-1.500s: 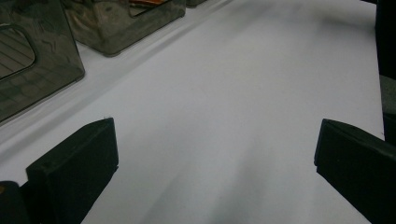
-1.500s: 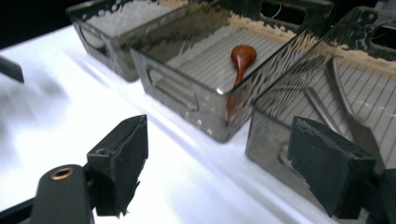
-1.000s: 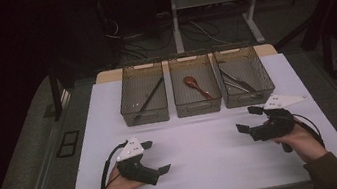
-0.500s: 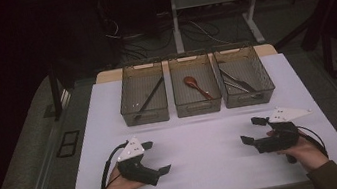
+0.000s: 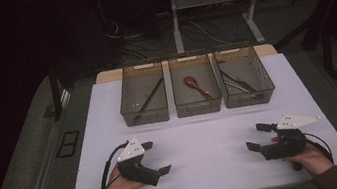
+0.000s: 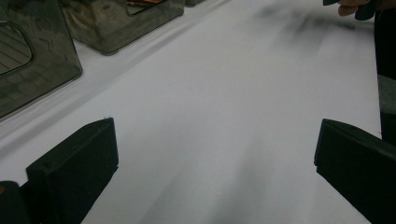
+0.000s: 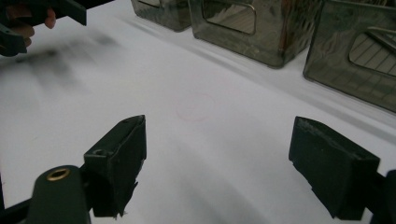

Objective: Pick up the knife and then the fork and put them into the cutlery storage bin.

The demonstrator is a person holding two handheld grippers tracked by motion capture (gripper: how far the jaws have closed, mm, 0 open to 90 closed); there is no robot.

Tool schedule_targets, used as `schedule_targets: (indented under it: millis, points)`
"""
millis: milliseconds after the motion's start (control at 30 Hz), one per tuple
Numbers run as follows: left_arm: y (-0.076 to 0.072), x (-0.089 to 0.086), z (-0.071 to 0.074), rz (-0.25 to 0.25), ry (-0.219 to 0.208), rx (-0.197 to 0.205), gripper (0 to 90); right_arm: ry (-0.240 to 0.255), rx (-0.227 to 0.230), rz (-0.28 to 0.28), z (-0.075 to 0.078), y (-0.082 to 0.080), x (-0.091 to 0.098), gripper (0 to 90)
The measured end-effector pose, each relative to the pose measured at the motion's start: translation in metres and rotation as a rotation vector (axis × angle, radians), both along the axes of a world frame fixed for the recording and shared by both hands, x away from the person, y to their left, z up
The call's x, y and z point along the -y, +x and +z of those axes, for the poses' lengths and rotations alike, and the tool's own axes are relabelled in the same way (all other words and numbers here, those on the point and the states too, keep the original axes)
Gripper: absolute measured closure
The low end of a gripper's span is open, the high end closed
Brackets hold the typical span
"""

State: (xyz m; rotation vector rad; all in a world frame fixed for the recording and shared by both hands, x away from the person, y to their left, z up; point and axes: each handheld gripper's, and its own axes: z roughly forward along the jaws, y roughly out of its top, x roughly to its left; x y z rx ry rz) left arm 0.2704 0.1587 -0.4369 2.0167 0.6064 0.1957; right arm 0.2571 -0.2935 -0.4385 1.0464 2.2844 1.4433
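Note:
Three smoky clear bins stand in a row at the back of the white table (image 5: pixel 204 144). The left bin (image 5: pixel 143 98) holds a dark stick-like utensil (image 5: pixel 149 97), the middle bin (image 5: pixel 195 90) a brown spoon (image 5: pixel 197 86), the right bin (image 5: pixel 245 80) metal tongs (image 5: pixel 235 83). My left gripper (image 5: pixel 156 158) rests low at the front left, open, with bare table between its jaws (image 6: pixel 210 154). My right gripper (image 5: pixel 259 136) sits at the front right, open and empty too (image 7: pixel 215 154).
Beyond the table's far edge lie a dark floor, cables and the legs of a metal stand (image 5: pixel 176 22). In the right gripper view a faint pink circle (image 7: pixel 195 106) marks the table ahead of the jaws. Wide free surface lies between the two grippers.
The right gripper has drawn back toward the front edge of the table and slightly right. The left gripper has hardly moved.

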Motion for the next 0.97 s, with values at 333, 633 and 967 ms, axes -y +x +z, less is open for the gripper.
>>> schedule_targets:
  millis: [333,633,967]
  points:
    - [-0.0007,0.0007,0.0003,-0.005,0.008,0.002,0.0,-0.017,-0.013,-0.011,-0.0053,-0.0064,0.0071,17.9]
    - [-0.0015,0.0011,0.0007,-0.008,0.017,0.003,0.0,-0.022,-0.012,-0.013,-0.0056,-0.0069,0.0057,17.9]
    - [-0.0014,0.002,0.0001,-0.008,0.026,0.002,0.0,-0.03,-0.008,-0.01,-0.0054,-0.0069,0.0049,17.9]
